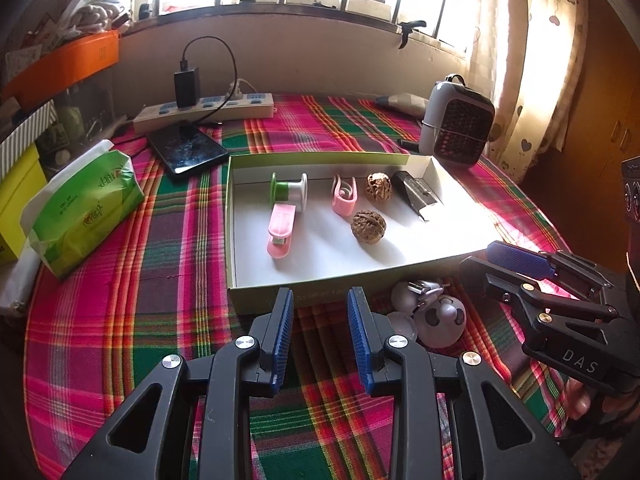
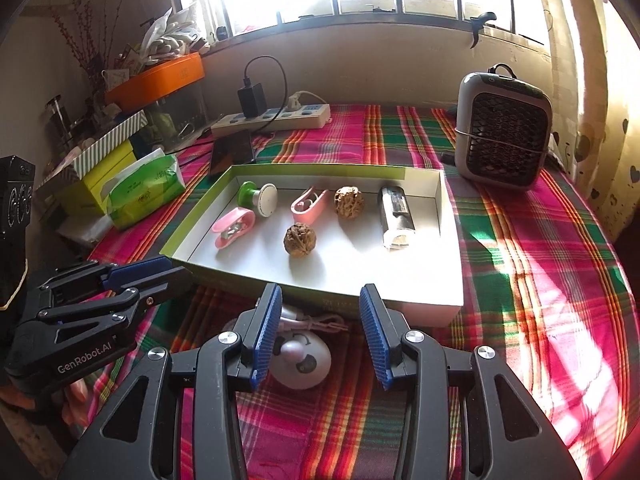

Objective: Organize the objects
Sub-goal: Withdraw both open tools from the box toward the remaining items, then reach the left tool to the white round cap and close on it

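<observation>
Two grippers, left gripper [image 1: 320, 300] parted, empty, right gripper [image 2: 320, 296] parted, empty

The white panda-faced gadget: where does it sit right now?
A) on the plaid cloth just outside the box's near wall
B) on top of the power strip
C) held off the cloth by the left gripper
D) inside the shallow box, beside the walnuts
A: the white panda-faced gadget rests on the plaid cloth outside the box, between the right gripper fingers, not pinched.
</observation>
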